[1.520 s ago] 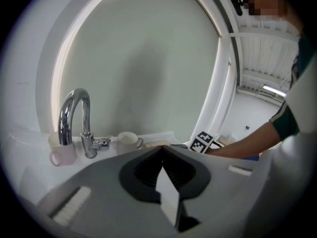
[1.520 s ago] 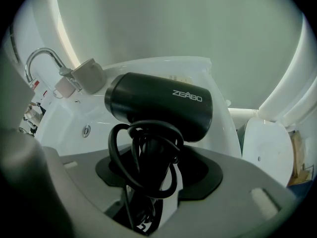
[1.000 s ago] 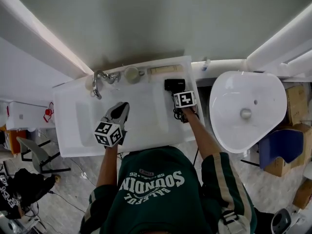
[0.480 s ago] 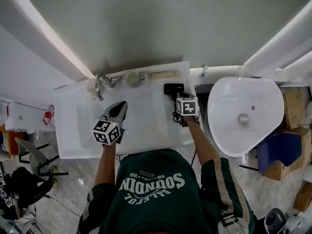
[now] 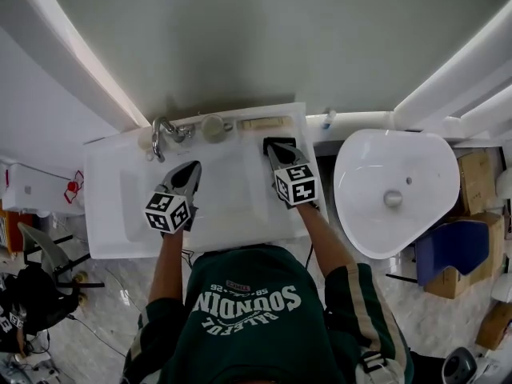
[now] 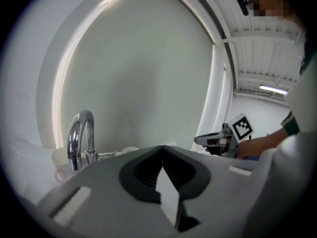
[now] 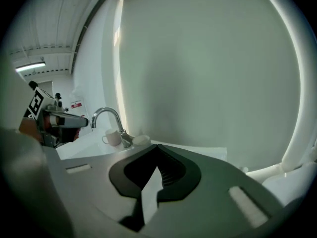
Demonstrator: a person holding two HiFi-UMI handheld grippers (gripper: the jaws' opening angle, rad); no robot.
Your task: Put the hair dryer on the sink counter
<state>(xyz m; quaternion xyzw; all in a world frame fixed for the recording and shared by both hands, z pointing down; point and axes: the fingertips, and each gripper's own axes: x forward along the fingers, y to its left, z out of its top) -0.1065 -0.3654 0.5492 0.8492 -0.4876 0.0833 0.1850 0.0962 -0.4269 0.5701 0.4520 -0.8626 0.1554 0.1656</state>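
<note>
right gripper: jaws were pressed together, nothing gripped | tips were over the black hair dryer, which lay on the sink counter right of the basin | left gripper: jaws were together, hung over basin | cup stood by faucet, contents unseen

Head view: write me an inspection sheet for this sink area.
surface: white sink counter
job's things: black hair dryer lying at the counter's back right
clutter: faucet, cup, flat beige item along the back edge
grippers: left gripper and right gripper, jaws shut, nothing between them
cables: thin dark cord, perhaps, below the counter's front
surroundings: white basin and cardboard boxes to the right
</note>
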